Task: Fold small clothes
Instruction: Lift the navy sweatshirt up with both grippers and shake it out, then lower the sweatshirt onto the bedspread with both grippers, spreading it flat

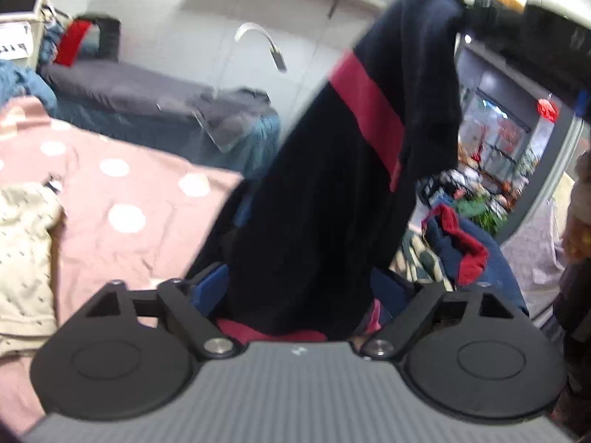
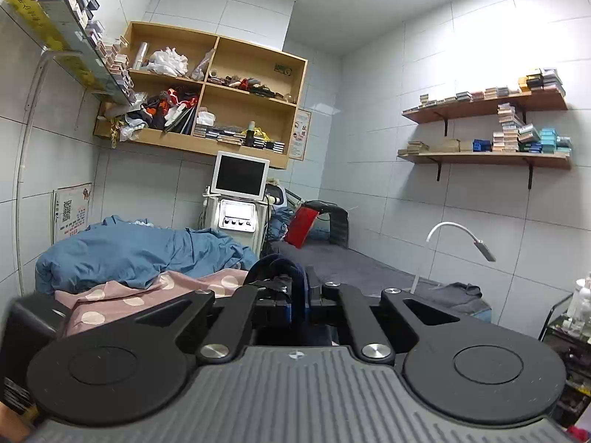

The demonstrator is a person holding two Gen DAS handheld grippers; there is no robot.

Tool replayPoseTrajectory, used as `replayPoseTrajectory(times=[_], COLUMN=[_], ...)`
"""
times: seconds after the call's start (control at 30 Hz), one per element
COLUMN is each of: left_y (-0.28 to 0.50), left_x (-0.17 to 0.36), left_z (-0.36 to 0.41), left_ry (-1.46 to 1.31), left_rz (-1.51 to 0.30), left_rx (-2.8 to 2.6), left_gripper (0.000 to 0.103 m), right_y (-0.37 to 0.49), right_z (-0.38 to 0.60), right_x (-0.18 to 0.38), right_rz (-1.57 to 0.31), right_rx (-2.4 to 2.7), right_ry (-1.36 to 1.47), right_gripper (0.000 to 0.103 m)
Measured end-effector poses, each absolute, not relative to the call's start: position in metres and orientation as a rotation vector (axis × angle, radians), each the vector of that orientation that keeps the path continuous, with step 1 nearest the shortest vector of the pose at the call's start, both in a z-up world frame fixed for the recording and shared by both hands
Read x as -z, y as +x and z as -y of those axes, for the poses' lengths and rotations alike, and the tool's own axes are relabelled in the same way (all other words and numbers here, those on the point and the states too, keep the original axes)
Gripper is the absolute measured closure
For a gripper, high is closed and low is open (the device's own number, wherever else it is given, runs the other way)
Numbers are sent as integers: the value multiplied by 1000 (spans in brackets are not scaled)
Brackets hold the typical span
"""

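Note:
A navy garment with a red stripe (image 1: 332, 192) hangs from the upper right of the left wrist view. There my right gripper (image 1: 480, 18) shows as a dark blur at the garment's top. In the right wrist view that gripper (image 2: 295, 295) is shut on a fold of the navy garment (image 2: 277, 264), which arches over its fingertips. The garment's lower end drops between the blue pads (image 1: 210, 288) of my left gripper (image 1: 299, 288). Its jaws stand wide, and the cloth fills the gap without looking squeezed. Some red fabric lies deep in the gripper's throat.
A pink dotted sheet (image 1: 129, 184) covers the bed below, with a cream garment (image 1: 22, 240) at its left. Another navy and red garment (image 1: 461, 251) lies to the right. Behind are a grey couch (image 1: 129, 88), a gooseneck lamp (image 2: 458, 232), a blue duvet (image 2: 140, 247) and a screen machine (image 2: 240, 199).

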State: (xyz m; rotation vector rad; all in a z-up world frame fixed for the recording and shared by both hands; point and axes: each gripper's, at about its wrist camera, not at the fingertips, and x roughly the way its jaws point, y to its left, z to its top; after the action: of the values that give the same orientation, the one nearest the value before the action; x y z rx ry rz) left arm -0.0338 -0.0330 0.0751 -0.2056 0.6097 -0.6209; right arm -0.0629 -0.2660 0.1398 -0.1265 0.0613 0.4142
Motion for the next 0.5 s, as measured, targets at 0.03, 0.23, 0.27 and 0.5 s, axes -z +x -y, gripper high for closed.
replayPoseTrajectory(times=[0.03, 0.23, 0.27, 0.5], left_y=[-32, -51, -48, -8], left_x=[-73, -70, -65, 11], left_z=[35, 55, 60, 69], left_ry=[-216, -146, -87, -72], left_rz=[-638, -563, -552, -782], left_rx=[652, 624, 563, 559], left_gripper=[45, 7, 10, 94], right_y=[-63, -64, -64, -72], right_z=[264, 270, 271, 274], right_x=[-139, -135, -135, -138], right_rz=[-67, -99, -101, -82], right_rx=[-413, -393, -396, -357], right_ry=[-128, -110, -99, -113], right_gripper=[94, 94, 94, 94])
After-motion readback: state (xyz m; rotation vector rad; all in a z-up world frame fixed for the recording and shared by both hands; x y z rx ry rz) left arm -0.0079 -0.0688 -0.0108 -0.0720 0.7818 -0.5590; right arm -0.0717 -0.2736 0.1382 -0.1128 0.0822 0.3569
